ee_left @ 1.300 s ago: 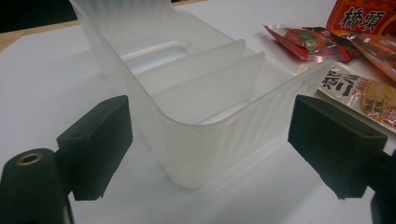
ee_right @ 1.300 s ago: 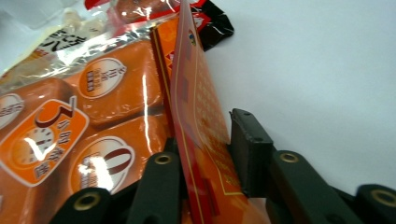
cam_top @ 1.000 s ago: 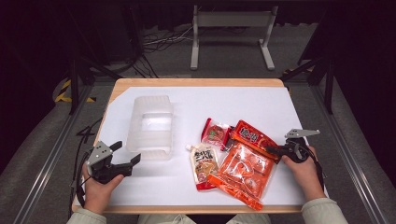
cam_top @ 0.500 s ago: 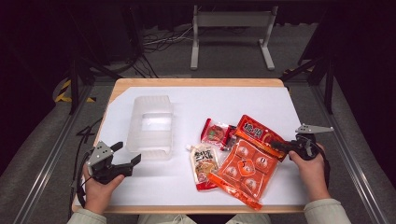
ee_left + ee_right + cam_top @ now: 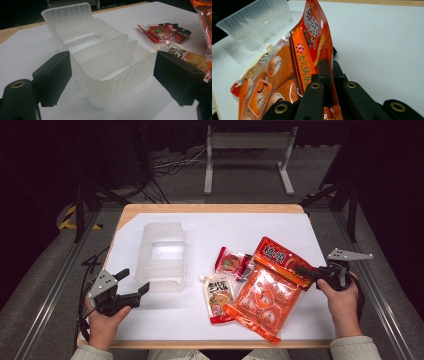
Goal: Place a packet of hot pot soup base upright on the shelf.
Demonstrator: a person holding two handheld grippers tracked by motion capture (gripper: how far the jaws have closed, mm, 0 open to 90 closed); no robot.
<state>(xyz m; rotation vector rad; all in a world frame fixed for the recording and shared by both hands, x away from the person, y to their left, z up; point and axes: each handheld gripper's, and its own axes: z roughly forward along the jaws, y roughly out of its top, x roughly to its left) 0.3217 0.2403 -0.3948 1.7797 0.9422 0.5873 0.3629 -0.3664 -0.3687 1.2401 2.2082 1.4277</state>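
I have the right gripper [image 5: 306, 271] clamped on the top edge of the large orange snack bag [image 5: 267, 292], its jaws pressed together on the red header strip [image 5: 312, 47], so the bag hangs tilted at about 4 o'clock on the white table sheet [image 5: 210, 235], its lower end seemingly resting on the sheet beside the white sauce pouch [image 5: 218, 296]. My left gripper [image 5: 131, 287] hovers at 8 o'clock with its jaws wide, straddling the near end of the translucent divided container [image 5: 105, 62] without touching it. As I judge it, the step in hand is carrying the bag over to that container at 10 o'clock. To do it well I would lift until the trailing corner clears the pouch and the small red packet [image 5: 231, 261], then travel toward 9 o'clock and lower it flat, steadying the container with the left jaws if it slides; I cannot tell from here whether the bag fits between the dividers. Compared with a second ago, the right gripper has moved outward toward 3 o'clock and the bag has been dragged and tilted up with it, while the left gripper has barely shifted.
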